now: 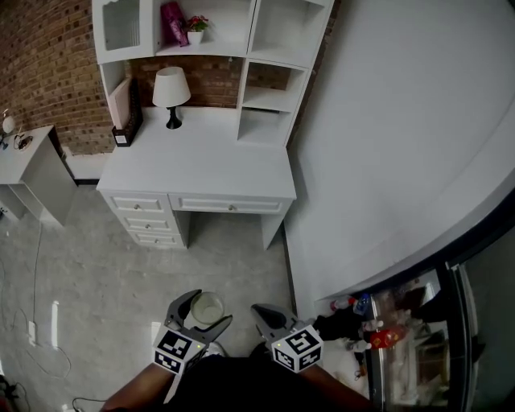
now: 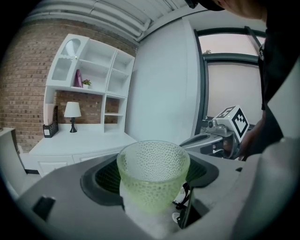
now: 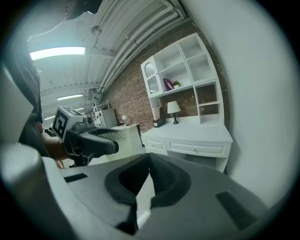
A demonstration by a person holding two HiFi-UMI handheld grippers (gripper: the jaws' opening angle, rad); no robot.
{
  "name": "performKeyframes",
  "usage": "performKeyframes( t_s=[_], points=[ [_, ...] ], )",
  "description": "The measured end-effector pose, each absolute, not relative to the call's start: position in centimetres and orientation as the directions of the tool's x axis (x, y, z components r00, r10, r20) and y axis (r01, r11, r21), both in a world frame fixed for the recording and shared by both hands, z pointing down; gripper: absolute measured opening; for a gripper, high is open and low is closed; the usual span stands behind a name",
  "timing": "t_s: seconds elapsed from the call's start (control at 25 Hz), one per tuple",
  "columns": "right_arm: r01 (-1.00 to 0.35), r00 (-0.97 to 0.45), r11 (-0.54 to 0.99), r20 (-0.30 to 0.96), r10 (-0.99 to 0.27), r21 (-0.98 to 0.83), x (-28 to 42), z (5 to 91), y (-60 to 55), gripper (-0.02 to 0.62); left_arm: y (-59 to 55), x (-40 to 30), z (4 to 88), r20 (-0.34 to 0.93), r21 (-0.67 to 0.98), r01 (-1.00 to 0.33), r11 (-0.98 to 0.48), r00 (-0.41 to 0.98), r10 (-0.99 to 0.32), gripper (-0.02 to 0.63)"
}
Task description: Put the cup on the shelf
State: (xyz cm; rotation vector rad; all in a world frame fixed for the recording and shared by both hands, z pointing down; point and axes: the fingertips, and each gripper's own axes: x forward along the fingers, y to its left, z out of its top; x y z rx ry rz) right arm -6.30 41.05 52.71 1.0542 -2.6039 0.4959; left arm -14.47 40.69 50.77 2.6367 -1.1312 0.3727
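A pale green, dimpled glass cup stands upright between the jaws of my left gripper, which is shut on it; the same cup shows low in the head view, above the floor. My right gripper hangs beside it, shut with nothing between its jaws. The white shelf unit with open compartments stands on the white desk at the far wall, well ahead of both grippers.
On the desk stand a white lamp and a dark file holder. A pink bag and a small plant fill an upper shelf. A white wall runs along the right; a small white cabinet stands left.
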Motion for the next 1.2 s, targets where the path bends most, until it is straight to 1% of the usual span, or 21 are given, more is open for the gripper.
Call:
performKeyframes(
  t_s=[0.16, 0.32, 0.48, 0.68, 1.2],
  points=[
    [-0.736, -0.668, 0.636, 0.407, -0.623, -0.233, -6.3, 53.4, 41.7, 0.006, 41.0, -15.4, 51.2, 0.341, 0.135, -0.720, -0.681, 0.679, -0.650, 0.390],
    [-0.759, -0.646, 0.599, 0.411, -0.643, -0.257, -5.7, 53.7, 41.0, 0.006, 40.0, -15.2, 50.8, 0.327, 0.133, -0.708, -0.694, 0.692, -0.644, 0.390],
    [-0.754, -0.653, 0.598, 0.409, -0.637, -0.272, -5.9, 54.1, 40.1, 0.006, 38.9, -15.2, 50.7, 0.321, 0.139, -0.716, -0.684, 0.686, -0.653, 0.390],
    [-0.750, -0.659, 0.595, 0.395, -0.640, -0.288, -5.4, 54.3, 38.2, 0.006, 38.1, -14.9, 51.5, 0.345, 0.148, -0.728, -0.669, 0.672, -0.655, 0.390],
    [-0.731, -0.682, 0.606, 0.349, -0.642, -0.314, -1.3, 53.2, 28.1, 0.006, 28.6, -10.4, 49.8, 0.324, 0.123, -0.743, -0.658, 0.657, -0.681, 0.390]
  ],
)
